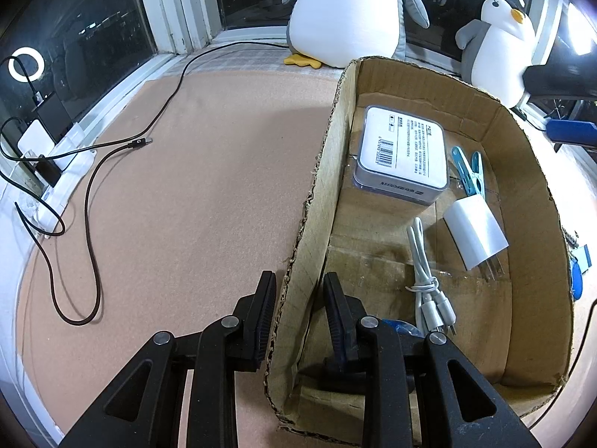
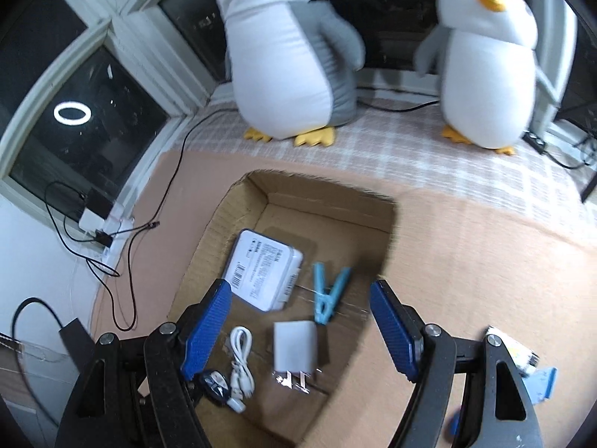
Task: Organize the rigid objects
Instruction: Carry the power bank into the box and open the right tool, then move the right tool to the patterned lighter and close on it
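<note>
An open cardboard box (image 1: 533,261) (image 2: 328,201) sits on a tan mat. Inside it lie a white barcoded case (image 1: 403,153) (image 2: 263,268), a teal clothespin (image 1: 470,171) (image 2: 330,295), a white charger plug (image 1: 475,235) (image 2: 294,347), a coiled white cable (image 1: 429,287) (image 2: 240,362) and a small dark blue item (image 2: 214,386). My left gripper (image 1: 298,274) straddles the box's left wall, one black finger outside and one inside, closed in on the cardboard. My right gripper (image 2: 298,285), with blue pads, hovers open above the box and holds nothing.
Two plush penguins (image 2: 283,52) (image 2: 488,67) stand on the checked cloth by the window. A black cable (image 1: 93,224) snakes over the mat to the left of the box. Right of the box lie a white item (image 2: 518,354) and a blue one (image 2: 541,380).
</note>
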The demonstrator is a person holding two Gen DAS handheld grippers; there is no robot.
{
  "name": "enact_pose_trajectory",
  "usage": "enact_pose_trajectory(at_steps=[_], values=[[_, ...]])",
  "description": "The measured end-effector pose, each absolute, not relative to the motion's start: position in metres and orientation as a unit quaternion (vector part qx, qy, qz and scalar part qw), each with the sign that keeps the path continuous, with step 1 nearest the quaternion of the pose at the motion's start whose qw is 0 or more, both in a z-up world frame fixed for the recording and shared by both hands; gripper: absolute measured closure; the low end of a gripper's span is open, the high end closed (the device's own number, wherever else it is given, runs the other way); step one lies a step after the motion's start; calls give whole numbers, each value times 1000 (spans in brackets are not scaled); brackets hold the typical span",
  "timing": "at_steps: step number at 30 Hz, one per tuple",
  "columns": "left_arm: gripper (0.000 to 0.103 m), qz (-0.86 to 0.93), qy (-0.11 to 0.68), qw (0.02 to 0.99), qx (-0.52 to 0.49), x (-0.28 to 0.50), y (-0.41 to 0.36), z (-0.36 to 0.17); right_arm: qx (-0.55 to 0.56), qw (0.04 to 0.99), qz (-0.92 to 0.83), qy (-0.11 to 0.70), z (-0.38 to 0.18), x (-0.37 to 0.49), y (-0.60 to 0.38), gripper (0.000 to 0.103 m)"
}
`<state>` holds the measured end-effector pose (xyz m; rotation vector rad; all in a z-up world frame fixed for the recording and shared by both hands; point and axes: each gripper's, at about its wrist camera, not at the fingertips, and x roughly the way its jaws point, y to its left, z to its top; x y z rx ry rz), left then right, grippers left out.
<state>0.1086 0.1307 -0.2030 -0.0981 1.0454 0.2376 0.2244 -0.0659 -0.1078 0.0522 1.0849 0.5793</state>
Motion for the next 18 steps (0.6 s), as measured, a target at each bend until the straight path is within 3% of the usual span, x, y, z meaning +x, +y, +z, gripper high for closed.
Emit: enact_pose_trajectory(at_steps=[18], values=[[75, 117, 498, 858, -37, 108, 126, -202, 61, 848, 202, 486, -104, 207, -214, 30]])
